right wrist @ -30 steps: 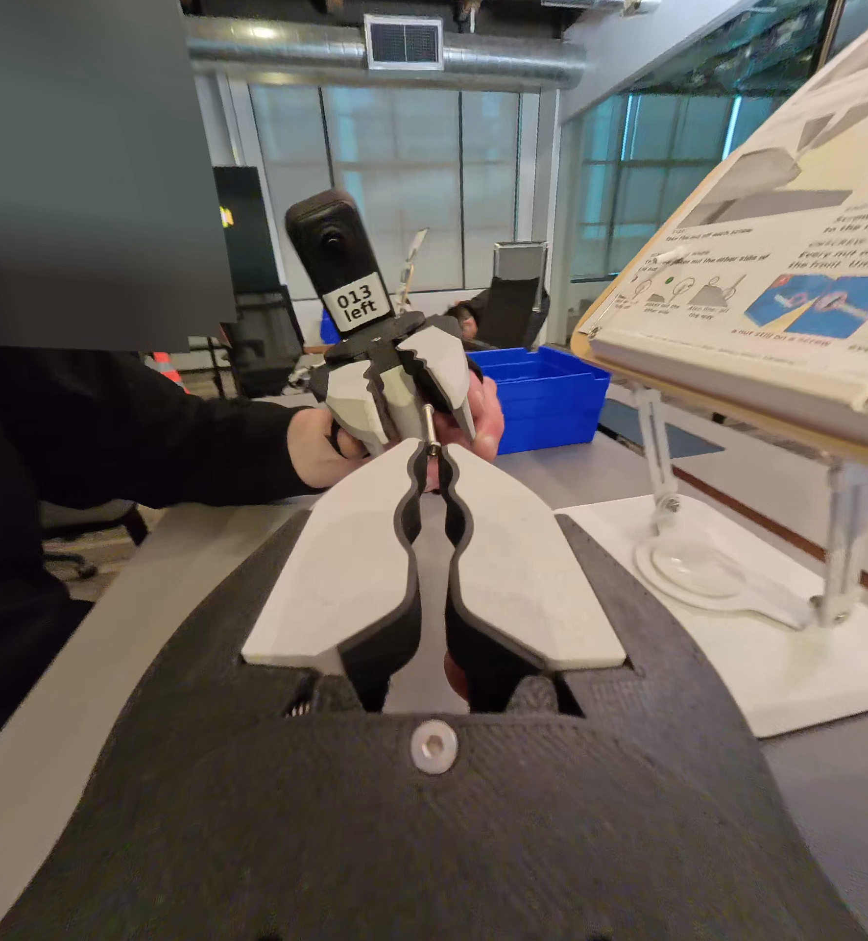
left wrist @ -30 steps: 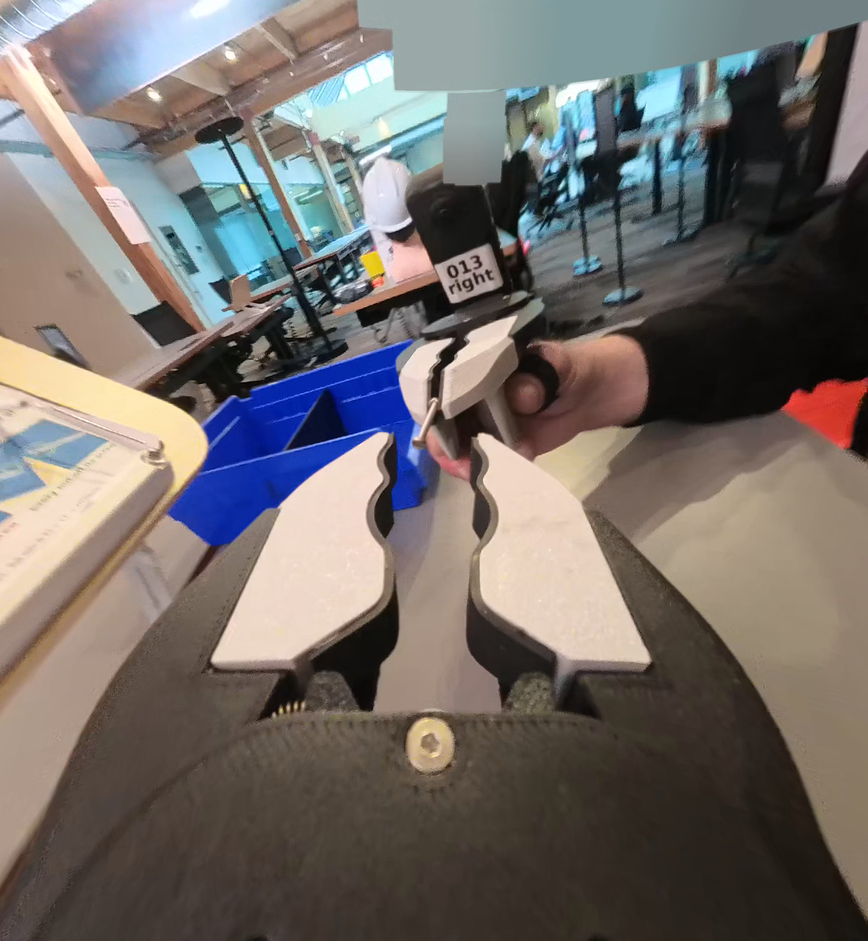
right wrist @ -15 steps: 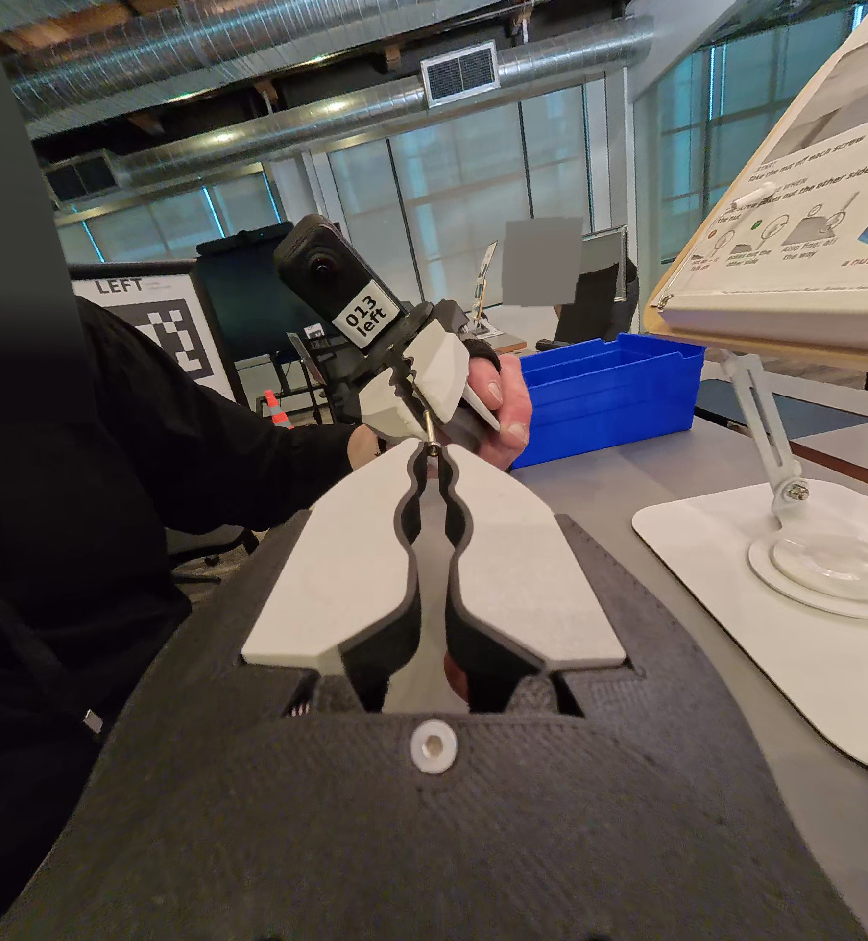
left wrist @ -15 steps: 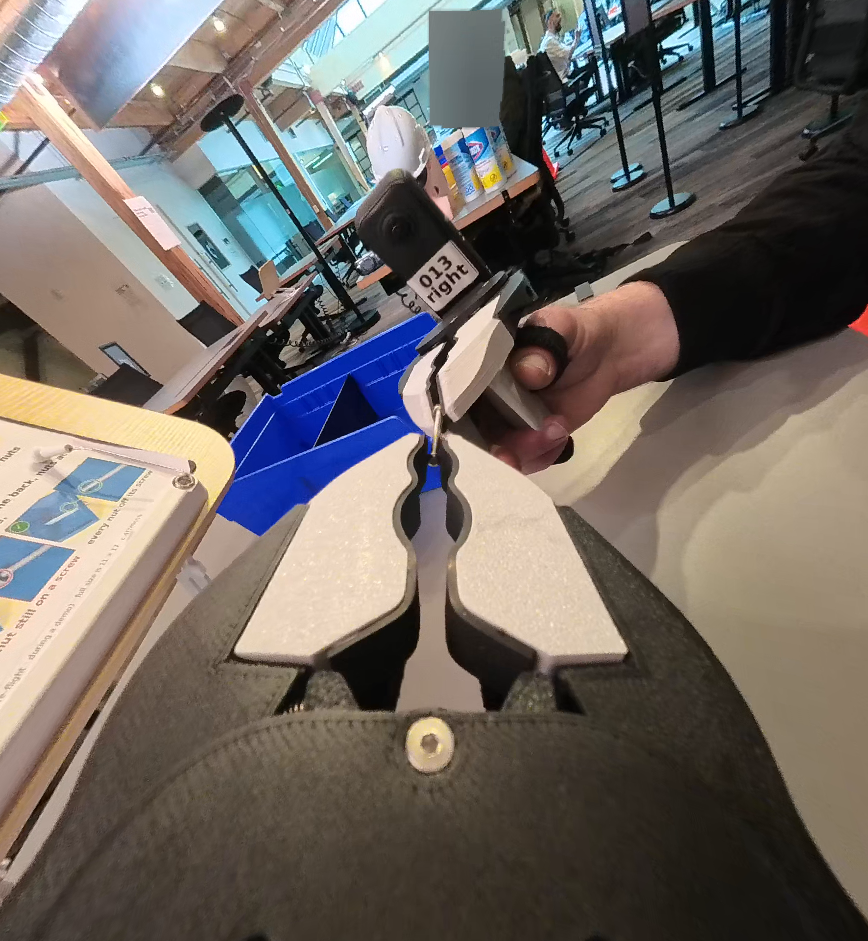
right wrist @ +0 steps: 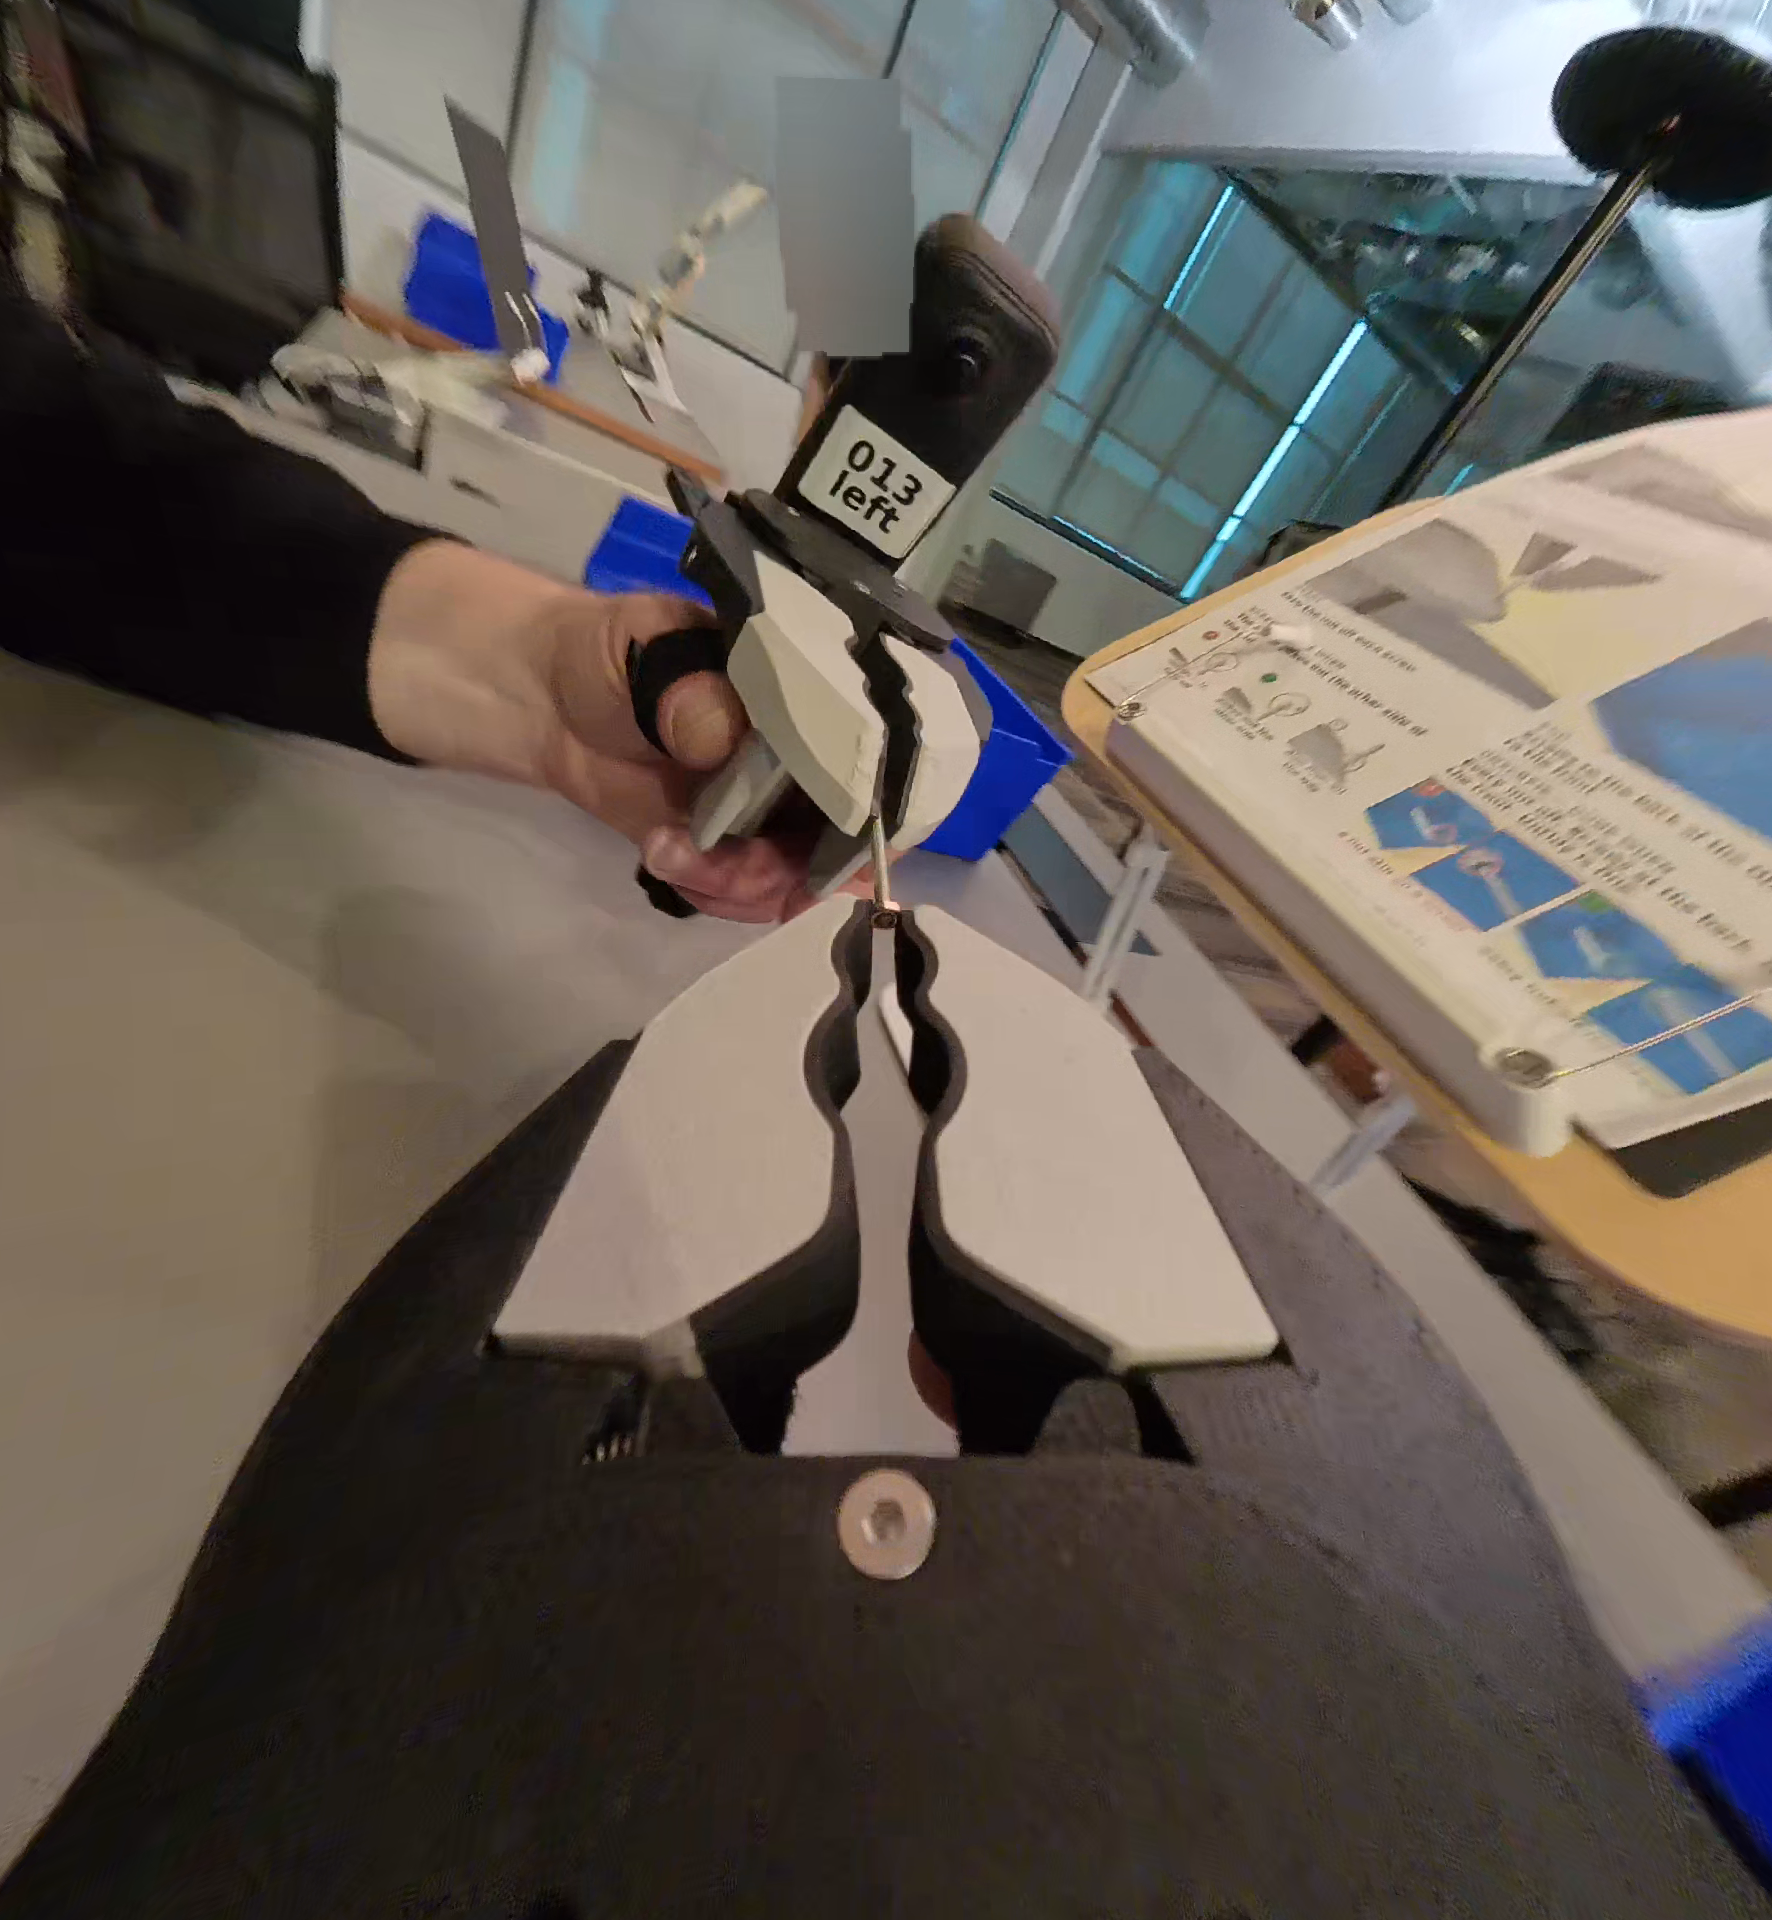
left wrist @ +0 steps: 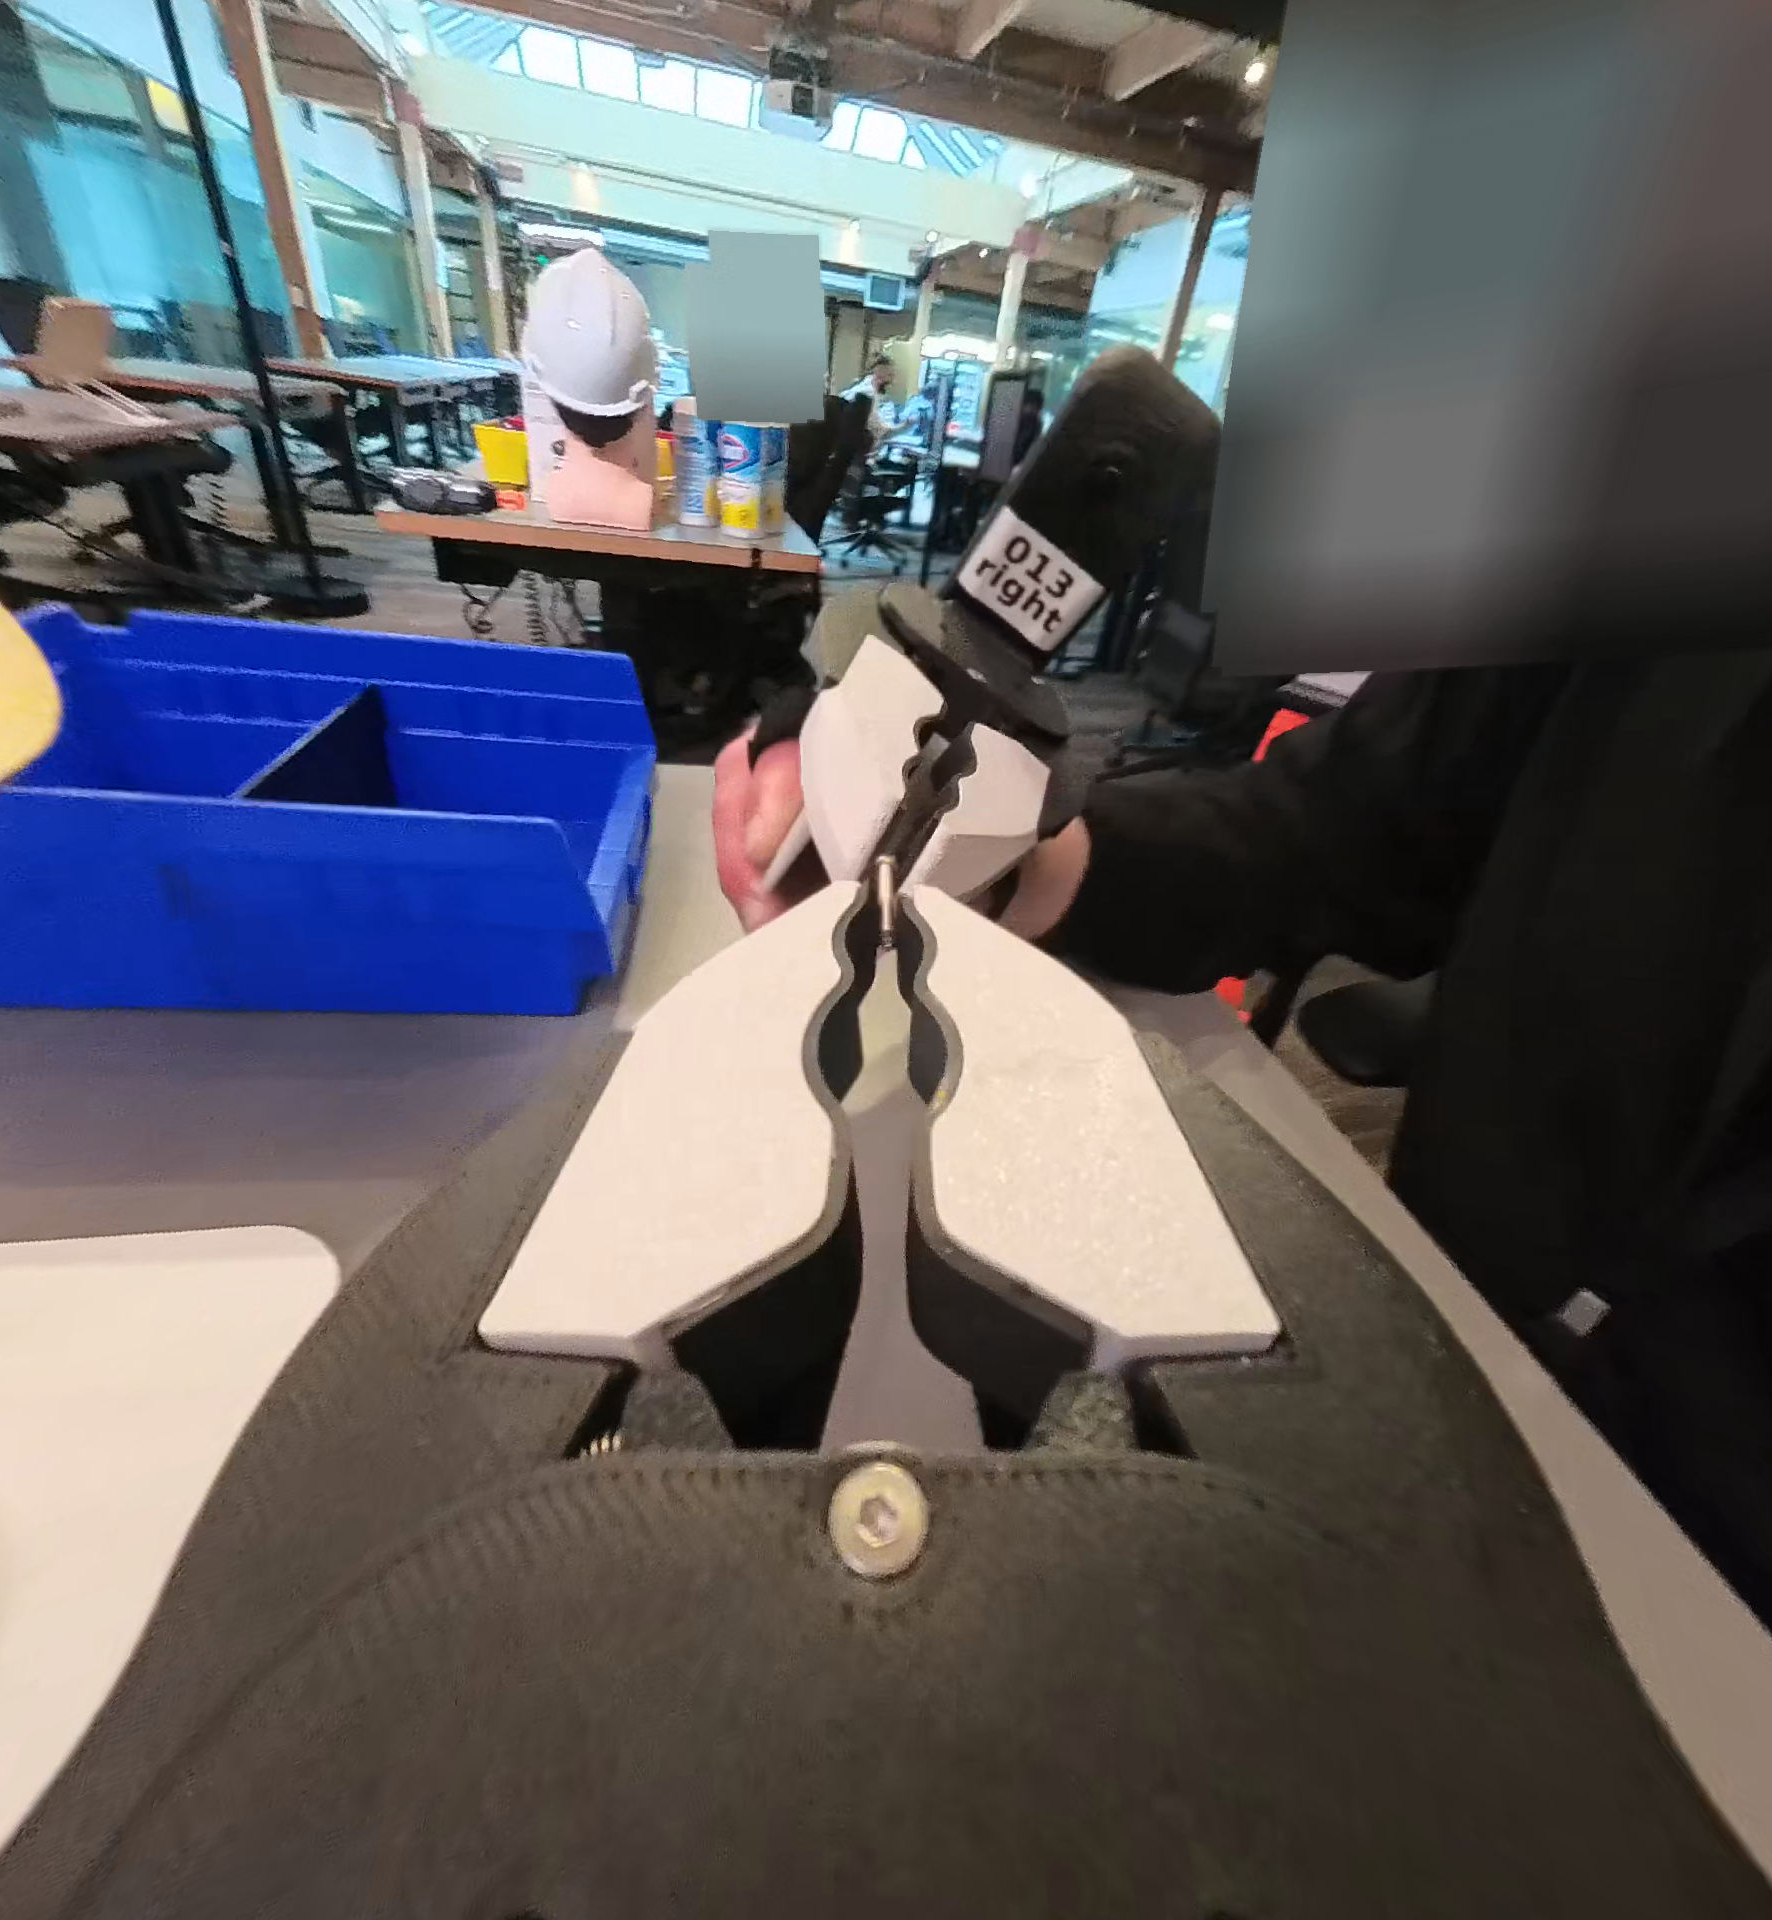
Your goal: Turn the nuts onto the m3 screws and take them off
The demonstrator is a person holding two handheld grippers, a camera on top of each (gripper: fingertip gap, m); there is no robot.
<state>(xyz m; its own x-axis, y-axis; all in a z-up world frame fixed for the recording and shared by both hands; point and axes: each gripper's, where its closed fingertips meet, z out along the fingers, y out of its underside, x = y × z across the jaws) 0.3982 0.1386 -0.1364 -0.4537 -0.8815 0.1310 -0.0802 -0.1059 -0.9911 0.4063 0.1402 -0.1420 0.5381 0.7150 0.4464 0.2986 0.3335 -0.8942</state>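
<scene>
Both my grippers meet tip to tip above the worktop. Left gripper [left wrist: 884, 920] fingers pinch the nut [right wrist: 884, 916]; right gripper [right wrist: 887, 920] fingers clamp the screw [left wrist: 884, 902]. Any tilt risks cross-threading or dropping the nut.

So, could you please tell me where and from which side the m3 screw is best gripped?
On its short bare shaft, coming end-on from opposite the right gripper, jaws pinching across it: the m3 screw is thin and its far end sits inside that gripper.
</scene>
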